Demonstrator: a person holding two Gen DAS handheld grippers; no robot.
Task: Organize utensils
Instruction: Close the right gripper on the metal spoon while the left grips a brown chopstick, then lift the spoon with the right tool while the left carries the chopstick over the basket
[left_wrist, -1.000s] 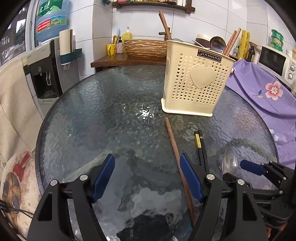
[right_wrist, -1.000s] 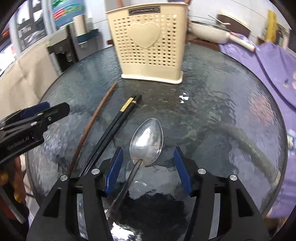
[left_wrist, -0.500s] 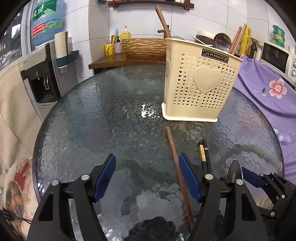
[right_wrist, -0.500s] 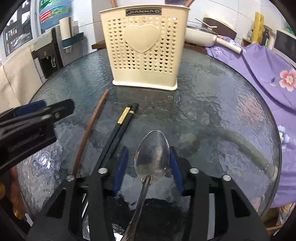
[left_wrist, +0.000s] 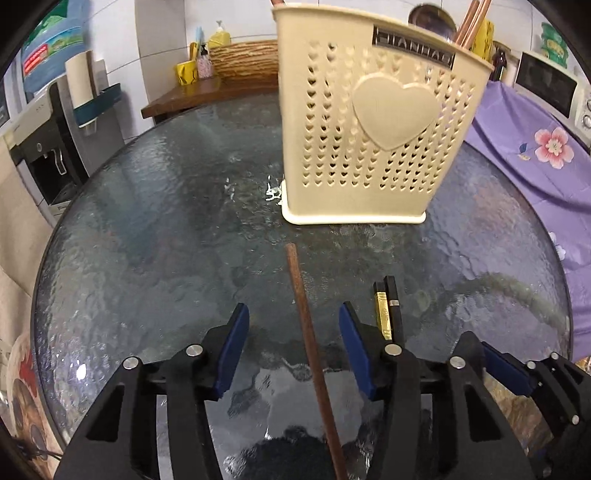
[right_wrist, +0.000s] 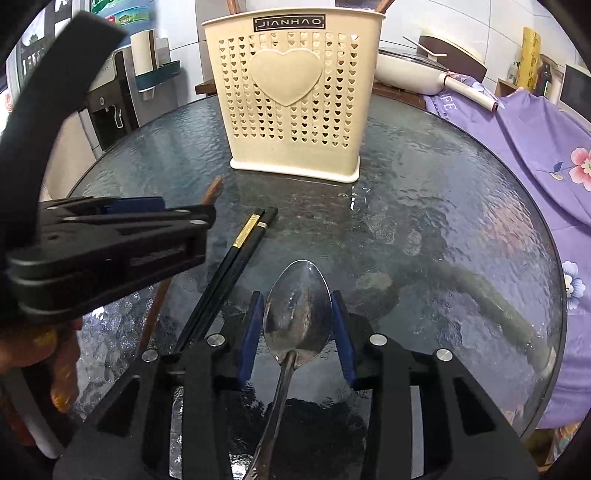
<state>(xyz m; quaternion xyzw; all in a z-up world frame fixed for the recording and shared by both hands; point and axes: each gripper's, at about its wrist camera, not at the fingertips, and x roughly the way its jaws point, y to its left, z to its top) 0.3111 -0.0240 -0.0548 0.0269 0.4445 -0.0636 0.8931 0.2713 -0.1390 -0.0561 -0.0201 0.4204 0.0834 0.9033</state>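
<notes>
A cream utensil holder (left_wrist: 373, 122) with a heart stands upright on the round glass table (left_wrist: 147, 229); it also shows in the right wrist view (right_wrist: 291, 99). My left gripper (left_wrist: 293, 354) is open, its fingers either side of a brown wooden chopstick (left_wrist: 306, 325) lying on the glass. A black chopstick pair (left_wrist: 388, 310) lies just right of it. My right gripper (right_wrist: 297, 332) has closed in on the bowl of a metal spoon (right_wrist: 297, 314); its pads touch the bowl's edges. The black chopsticks (right_wrist: 236, 254) lie to its left.
A purple flowered cloth (left_wrist: 535, 147) covers the furniture to the right. A water dispenser (left_wrist: 48, 147) stands at the left, a wooden shelf with a basket (left_wrist: 243, 66) behind. Other utensils stick out of the holder. A pan (right_wrist: 413, 70) sits behind right.
My left gripper moved forward and right so the brown chopstick now lies between its fingers. My right gripper narrowed around the spoon's bowl and moved nearer the holder.
</notes>
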